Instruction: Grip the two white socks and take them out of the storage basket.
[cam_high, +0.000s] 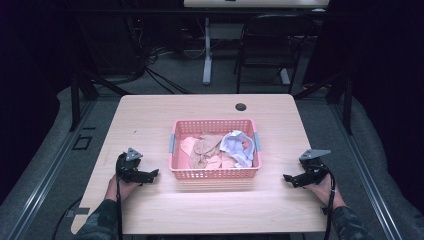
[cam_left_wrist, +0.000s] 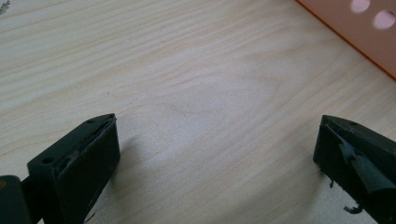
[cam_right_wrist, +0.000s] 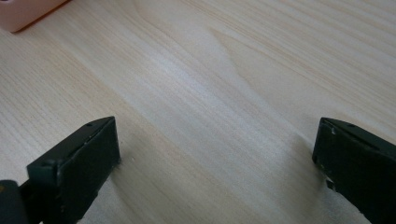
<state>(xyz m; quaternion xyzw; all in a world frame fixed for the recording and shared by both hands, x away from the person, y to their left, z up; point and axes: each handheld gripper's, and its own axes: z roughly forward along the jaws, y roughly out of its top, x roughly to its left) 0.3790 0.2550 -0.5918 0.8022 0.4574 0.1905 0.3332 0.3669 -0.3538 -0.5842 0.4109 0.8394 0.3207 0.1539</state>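
Clothes (cam_high: 217, 148) lie heaped in the pink basket (cam_high: 215, 173) at the middle of the table (cam_high: 150, 115); the left gripper (cam_high: 150, 175) and right gripper (cam_high: 289, 178) rest on the wood either side of it, jaws spread wide and empty. Judged from this, the pick should start on the topmost piece, the pale blue cloth (cam_high: 236, 145); pinch a raised fold, lift straight up, and keep clear of the basket's wall.

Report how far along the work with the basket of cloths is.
Done: nothing visibly; the beige and white cloths all lie crumpled inside the pink basket. In hand: nothing; the left tool and right tool rest on the table either side of the basket, jaws wide apart and empty. Left: apparently all the handling of the cloths.
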